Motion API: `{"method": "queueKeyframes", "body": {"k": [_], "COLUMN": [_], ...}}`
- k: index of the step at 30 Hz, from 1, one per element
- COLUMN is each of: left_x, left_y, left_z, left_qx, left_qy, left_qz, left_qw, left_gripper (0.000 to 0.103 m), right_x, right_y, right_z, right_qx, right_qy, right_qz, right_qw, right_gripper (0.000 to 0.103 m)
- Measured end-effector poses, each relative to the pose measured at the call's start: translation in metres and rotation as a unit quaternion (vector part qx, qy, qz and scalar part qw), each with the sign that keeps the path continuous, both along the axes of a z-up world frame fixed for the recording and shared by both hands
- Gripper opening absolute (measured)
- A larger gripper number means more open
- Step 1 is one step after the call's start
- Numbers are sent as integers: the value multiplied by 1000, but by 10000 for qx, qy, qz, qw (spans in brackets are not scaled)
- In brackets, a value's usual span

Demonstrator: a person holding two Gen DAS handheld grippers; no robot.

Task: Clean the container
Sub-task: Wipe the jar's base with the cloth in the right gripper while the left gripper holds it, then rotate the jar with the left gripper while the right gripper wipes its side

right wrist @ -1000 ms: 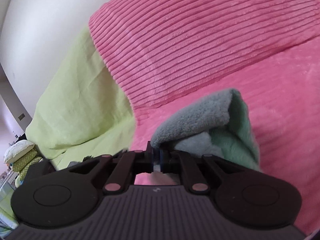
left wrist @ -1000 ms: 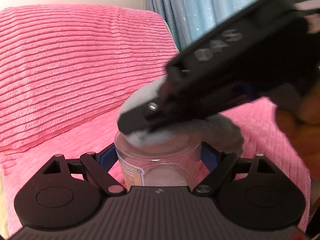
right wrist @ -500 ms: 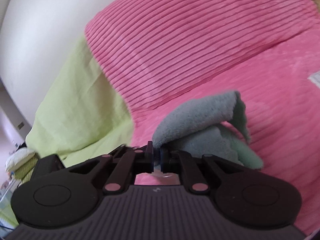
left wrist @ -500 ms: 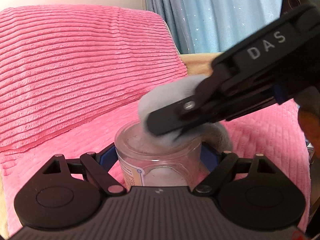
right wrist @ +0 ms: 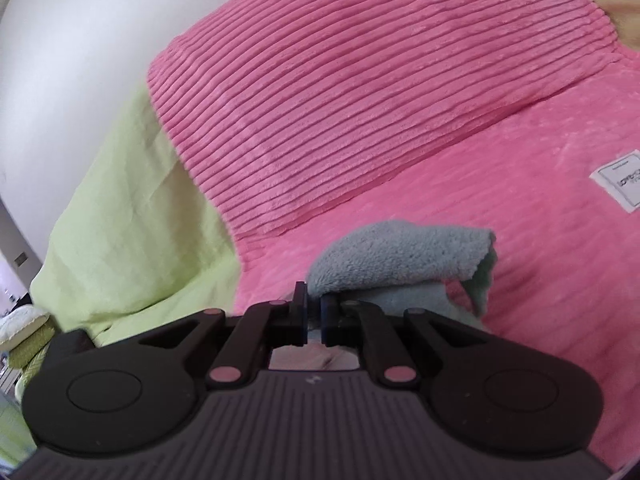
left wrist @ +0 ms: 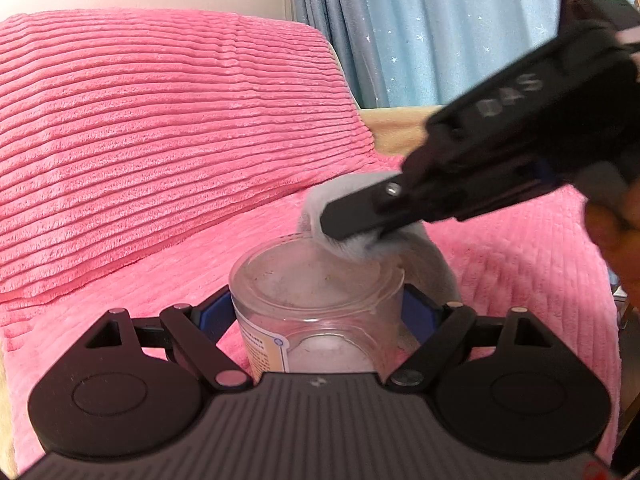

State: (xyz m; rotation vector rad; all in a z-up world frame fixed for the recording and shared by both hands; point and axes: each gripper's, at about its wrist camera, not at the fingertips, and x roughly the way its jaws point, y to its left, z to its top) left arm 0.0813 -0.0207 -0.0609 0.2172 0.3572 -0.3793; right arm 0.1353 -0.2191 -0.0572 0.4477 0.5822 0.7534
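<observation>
A clear plastic container (left wrist: 316, 300) with a white label stands upright between the pads of my left gripper (left wrist: 318, 312), which is shut on its sides. Specks of dirt show inside its open mouth. My right gripper (left wrist: 352, 224) reaches in from the right, shut on a grey-green fluffy cloth (left wrist: 352, 240) that rests on the container's far right rim. In the right wrist view the cloth (right wrist: 400, 268) bunches out past the closed fingertips of the right gripper (right wrist: 314, 312). A hand (left wrist: 616, 240) holds the right gripper's handle.
A pink ribbed cushion (left wrist: 160, 140) and a pink blanket (left wrist: 520, 272) lie behind and under the container. A blue starred curtain (left wrist: 420, 32) hangs at the back. A light green cover (right wrist: 132, 220) lies left of the cushion, and a white label (right wrist: 620, 184) is sewn on the blanket.
The right gripper and cloth have moved from over the container's mouth to its far right rim, uncovering the opening. The left gripper and container stayed put.
</observation>
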Motion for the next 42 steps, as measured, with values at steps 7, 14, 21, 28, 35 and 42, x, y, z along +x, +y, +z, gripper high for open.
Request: {"method": "queueKeyframes", "body": {"k": [7, 14, 21, 28, 35, 42], "left_x": [-1, -1, -5, -14, -36, -28], "left_y": [-1, 0, 0, 6, 4, 0], "left_z": [0, 1, 2, 10, 2, -1], "left_qx": [34, 36, 35, 74, 527, 578], "left_qy": [-13, -14, -24, 204, 731, 690], "left_qz": [5, -16, -3, 11, 17, 132], "left_qw": [10000, 10000, 10000, 9998, 9959, 9959], "left_gripper": [86, 86, 86, 86, 86, 86], "right_x": [-5, 20, 13, 7, 3, 0], "right_y": [36, 22, -6, -2, 1, 2], "right_z": [6, 1, -1, 3, 1, 2], "right_qx": [-251, -11, 363, 509, 543, 566], "right_qy": [-201, -97, -72, -162, -132, -164], "right_qz": [497, -98, -519, -447, -415, -374], "right_qw": [9982, 9999, 9980, 9976, 9976, 9976], "right_gripper": [5, 4, 5, 5, 5, 5]}}
